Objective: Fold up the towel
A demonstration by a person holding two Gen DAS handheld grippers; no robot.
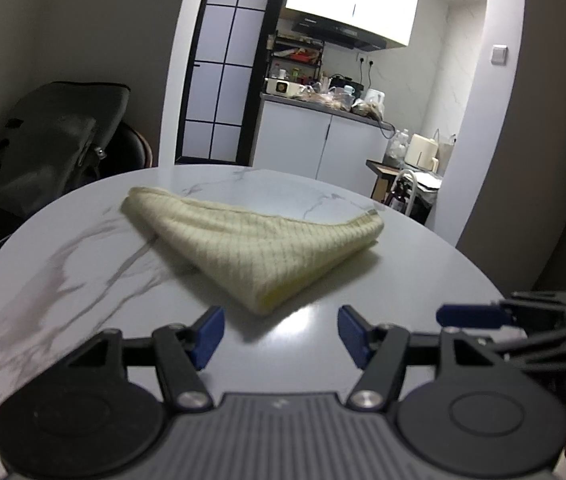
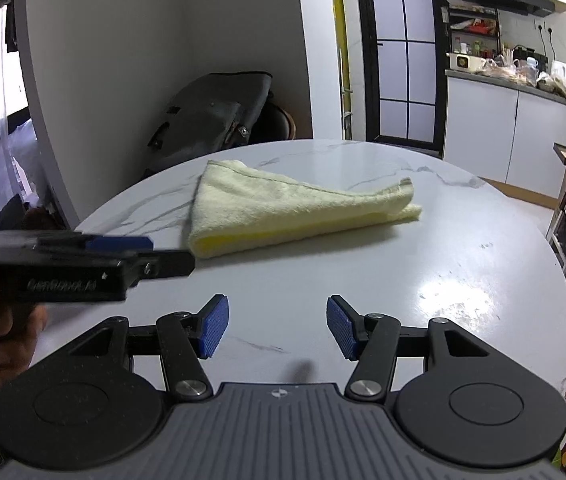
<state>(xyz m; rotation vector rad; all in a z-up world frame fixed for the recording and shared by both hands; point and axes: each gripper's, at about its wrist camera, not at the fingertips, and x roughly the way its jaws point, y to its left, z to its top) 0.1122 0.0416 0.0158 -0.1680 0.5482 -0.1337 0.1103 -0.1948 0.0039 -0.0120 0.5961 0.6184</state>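
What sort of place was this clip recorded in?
Most likely a small home dining area opening onto a kitchen. A pale yellow towel lies folded on a round marble-look table, and beyond it are a range hood and a cluttered counter over white cabinets.

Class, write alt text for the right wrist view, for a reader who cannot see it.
A pale yellow towel, folded into a rough triangle, lies on a round marble table. The right gripper is open in front of it, holding nothing. The left gripper reaches in from the left beside the towel's near corner.
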